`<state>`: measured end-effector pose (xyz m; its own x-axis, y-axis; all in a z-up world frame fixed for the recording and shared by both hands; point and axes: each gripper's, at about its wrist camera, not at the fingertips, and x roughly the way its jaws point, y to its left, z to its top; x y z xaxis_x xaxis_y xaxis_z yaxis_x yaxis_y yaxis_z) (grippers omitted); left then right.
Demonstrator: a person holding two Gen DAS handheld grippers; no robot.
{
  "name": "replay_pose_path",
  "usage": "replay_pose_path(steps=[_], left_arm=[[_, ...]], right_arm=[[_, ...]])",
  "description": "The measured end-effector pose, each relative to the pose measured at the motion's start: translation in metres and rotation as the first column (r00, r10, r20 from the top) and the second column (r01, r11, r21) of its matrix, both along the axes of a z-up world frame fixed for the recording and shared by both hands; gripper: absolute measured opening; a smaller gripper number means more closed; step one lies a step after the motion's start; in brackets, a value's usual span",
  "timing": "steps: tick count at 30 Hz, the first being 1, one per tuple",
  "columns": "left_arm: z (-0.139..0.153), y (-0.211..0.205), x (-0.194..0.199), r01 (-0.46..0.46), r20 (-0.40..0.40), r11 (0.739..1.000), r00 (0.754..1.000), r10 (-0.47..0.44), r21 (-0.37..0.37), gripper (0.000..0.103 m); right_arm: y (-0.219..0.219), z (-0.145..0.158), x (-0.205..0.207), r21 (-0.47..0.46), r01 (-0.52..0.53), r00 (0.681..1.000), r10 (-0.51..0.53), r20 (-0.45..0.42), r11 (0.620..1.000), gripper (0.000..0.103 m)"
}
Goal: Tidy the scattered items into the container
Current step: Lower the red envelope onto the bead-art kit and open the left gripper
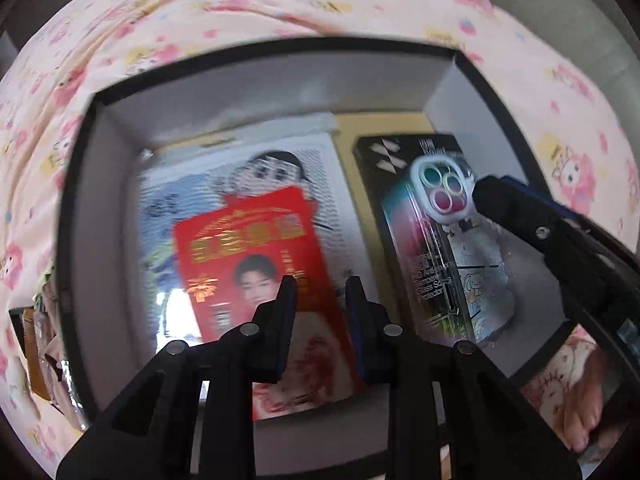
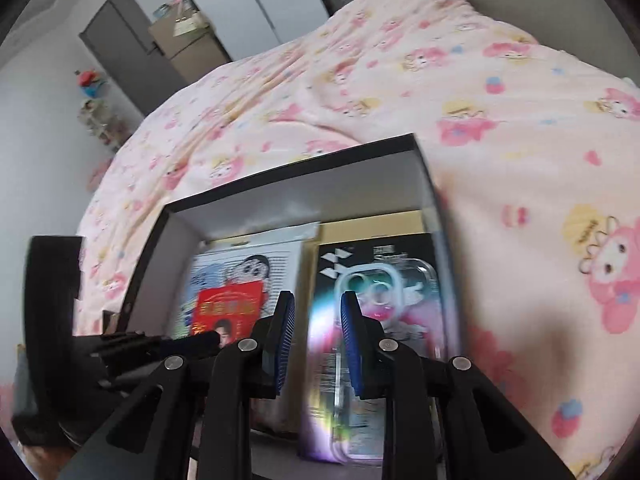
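A black box with grey inner walls (image 1: 260, 80) (image 2: 248, 212) lies on a pink patterned blanket. Inside lie a white cartoon-print packet (image 1: 240, 172) (image 2: 248, 264), a red packet with a man's face (image 1: 248, 256) (image 2: 228, 312) on top of it, a black screen-protector box (image 1: 400, 216) (image 2: 332, 280), and a clear phone case (image 1: 460, 240) (image 2: 384, 292) on that box. My left gripper (image 1: 320, 296) is open and empty above the red packet. My right gripper (image 2: 317, 312) is open and empty above the phone case; its fingers (image 1: 520, 212) reach in from the right in the left wrist view.
The pink blanket (image 2: 480, 120) surrounds the box on all sides. Some loose items, one a brown comb-like piece (image 1: 34, 352), lie outside the box's left wall. A grey door (image 2: 120, 40) and shelves with toys (image 2: 96, 104) stand far behind the bed.
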<state>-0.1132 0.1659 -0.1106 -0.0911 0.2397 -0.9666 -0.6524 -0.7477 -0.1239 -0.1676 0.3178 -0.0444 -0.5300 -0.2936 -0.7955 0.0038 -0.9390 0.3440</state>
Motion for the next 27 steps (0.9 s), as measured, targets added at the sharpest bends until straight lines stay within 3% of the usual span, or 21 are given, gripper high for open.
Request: replay_pose_path(steps=[5, 8, 11, 16, 18, 21, 24, 27], left_arm=[[-0.015, 0.002, 0.000, -0.005, -0.096, 0.987, 0.995, -0.010, -0.159, 0.028], [-0.011, -0.020, -0.009, -0.039, -0.053, 0.990, 0.998, 0.032, -0.137, 0.028], [-0.002, -0.041, -0.023, -0.032, 0.033, 0.999, 0.999, 0.033, -0.025, 0.028], [0.011, -0.044, -0.062, -0.063, -0.005, 0.997, 0.998, 0.064, 0.045, 0.028], [0.004, -0.037, -0.075, -0.063, 0.000, 0.997, 0.998, 0.063, 0.039, 0.028], [-0.006, -0.022, -0.087, -0.056, -0.011, 0.998, 0.998, 0.056, -0.010, 0.028], [-0.018, -0.019, -0.084, -0.059, 0.031, 0.996, 0.998, 0.061, -0.068, 0.029], [-0.015, -0.031, -0.075, -0.061, 0.041, 0.997, 0.997, 0.063, -0.048, 0.034]], right_arm=[[-0.001, -0.001, -0.001, 0.021, -0.008, 1.000, 0.008, 0.009, 1.000, 0.021], [-0.011, -0.008, -0.005, 0.025, -0.040, 0.999, 0.039, 0.023, 0.999, 0.021], [-0.019, -0.014, -0.004, -0.002, -0.078, 0.996, 0.078, 0.037, 0.997, 0.021], [-0.042, -0.022, -0.003, 0.007, -0.132, 0.989, 0.131, 0.064, 0.991, 0.021], [-0.052, -0.025, -0.001, 0.056, -0.150, 0.987, 0.146, 0.063, 0.987, 0.021], [-0.064, -0.029, 0.001, 0.218, -0.145, 0.989, 0.139, 0.042, 0.965, 0.021], [-0.061, -0.032, -0.001, 0.155, -0.161, 0.986, 0.153, 0.061, 0.975, 0.021], [-0.058, -0.037, -0.004, 0.048, -0.179, 0.980, 0.173, 0.096, 0.983, 0.021]])
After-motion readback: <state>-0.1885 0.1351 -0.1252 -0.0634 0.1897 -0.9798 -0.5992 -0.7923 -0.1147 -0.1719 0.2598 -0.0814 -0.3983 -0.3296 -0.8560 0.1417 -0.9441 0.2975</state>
